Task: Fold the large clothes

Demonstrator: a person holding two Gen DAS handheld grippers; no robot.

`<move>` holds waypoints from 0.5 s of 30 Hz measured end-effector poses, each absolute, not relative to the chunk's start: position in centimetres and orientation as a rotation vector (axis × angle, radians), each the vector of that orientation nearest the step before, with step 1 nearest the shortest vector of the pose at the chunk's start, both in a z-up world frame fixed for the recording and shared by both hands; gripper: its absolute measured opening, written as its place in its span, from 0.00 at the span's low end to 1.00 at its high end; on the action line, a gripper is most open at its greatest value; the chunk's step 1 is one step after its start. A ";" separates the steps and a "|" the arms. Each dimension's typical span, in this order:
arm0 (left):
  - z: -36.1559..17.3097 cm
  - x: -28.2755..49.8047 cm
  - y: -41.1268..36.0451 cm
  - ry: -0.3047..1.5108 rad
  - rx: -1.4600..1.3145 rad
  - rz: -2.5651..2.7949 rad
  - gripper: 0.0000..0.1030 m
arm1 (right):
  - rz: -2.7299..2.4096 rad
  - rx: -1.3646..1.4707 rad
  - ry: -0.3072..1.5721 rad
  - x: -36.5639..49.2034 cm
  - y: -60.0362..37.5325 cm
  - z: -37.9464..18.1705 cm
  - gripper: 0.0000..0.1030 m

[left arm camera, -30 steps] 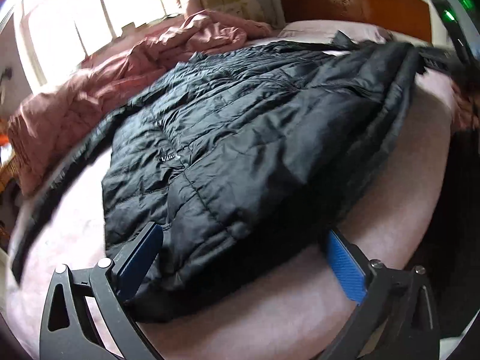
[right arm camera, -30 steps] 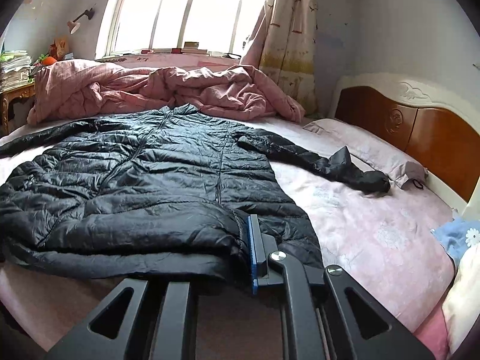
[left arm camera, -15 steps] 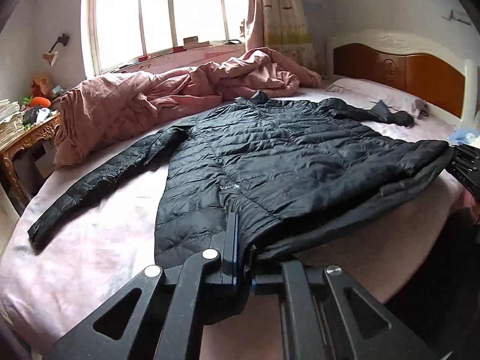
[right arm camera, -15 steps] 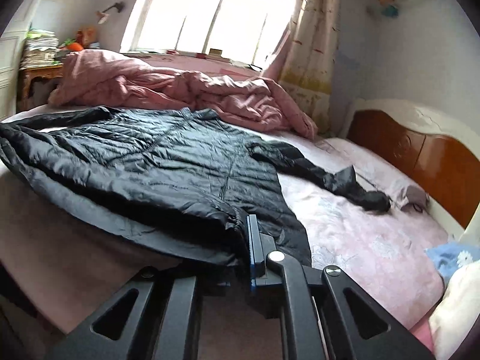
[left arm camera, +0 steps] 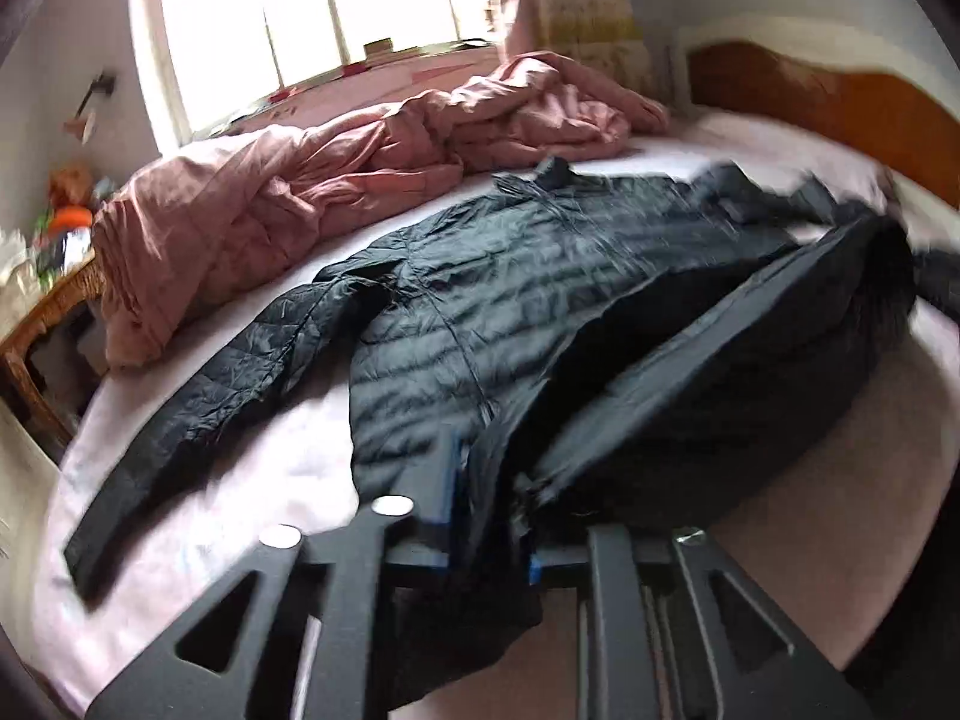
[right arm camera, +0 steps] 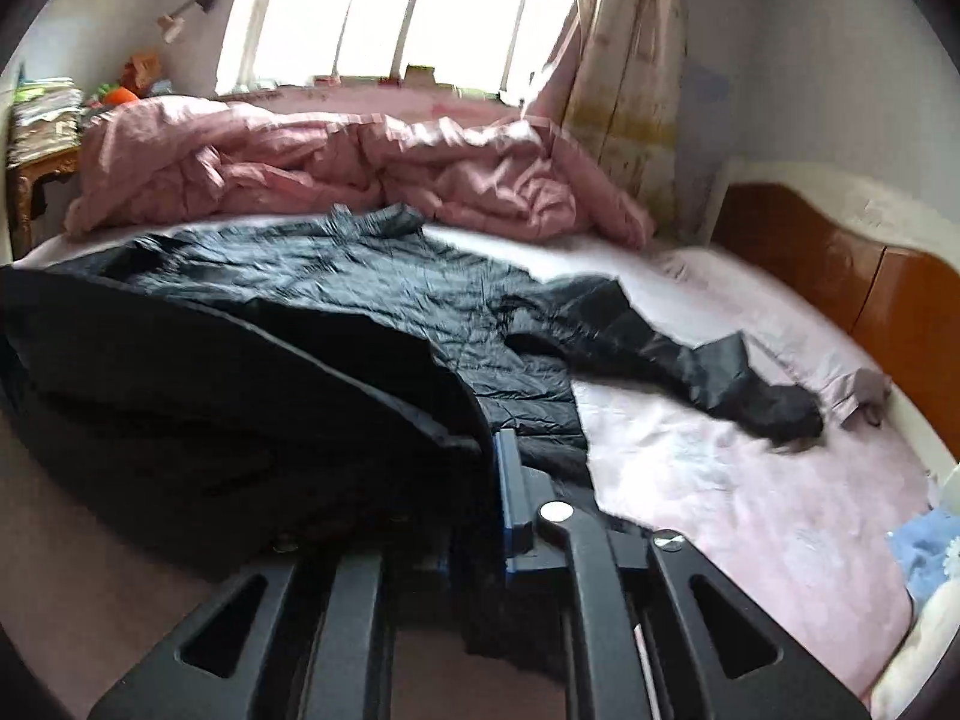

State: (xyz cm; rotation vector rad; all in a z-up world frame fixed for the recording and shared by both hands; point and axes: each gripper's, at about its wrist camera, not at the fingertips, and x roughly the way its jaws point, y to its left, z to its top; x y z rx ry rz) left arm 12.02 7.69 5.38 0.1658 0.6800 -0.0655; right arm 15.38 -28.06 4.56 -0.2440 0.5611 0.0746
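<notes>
A black quilted puffer jacket (left arm camera: 540, 300) lies spread on the pink bed (left arm camera: 240, 480), its collar toward the window. My left gripper (left arm camera: 480, 516) is shut on the jacket's bottom hem at the left corner. My right gripper (right arm camera: 480, 510) is shut on the hem at the right corner of the jacket (right arm camera: 300, 300). The hem is lifted off the bed between them, and the dark lining hangs folded over. One sleeve (left arm camera: 198, 402) stretches out to the left. The other sleeve (right arm camera: 690, 366) lies toward the headboard.
A crumpled pink duvet (left arm camera: 360, 162) is heaped along the far side under the window. The wooden headboard (right arm camera: 840, 288) is at the right, with a pillow (right arm camera: 840, 372) next to it. A wooden side table (left arm camera: 42, 324) with clutter stands at the left.
The left gripper closed on the hem a second ago. Both grippers have since lifted the hem and carried it toward the collar, so the lower part of the jacket now folds over.
</notes>
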 end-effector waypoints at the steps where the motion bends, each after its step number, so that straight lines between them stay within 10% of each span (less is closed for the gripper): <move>1: 5.3 13.1 8.1 0.682 0.147 -0.076 0.44 | 0.062 -0.234 0.573 16.3 -28.0 4.3 0.33; 4: 4.6 15.6 8.8 0.676 0.167 -0.026 0.85 | -0.024 -0.218 0.578 18.7 -28.6 3.5 0.89; 15: 3.1 12.9 14.4 0.652 -0.070 0.000 1.00 | -0.030 0.046 0.543 17.4 -36.3 2.9 0.90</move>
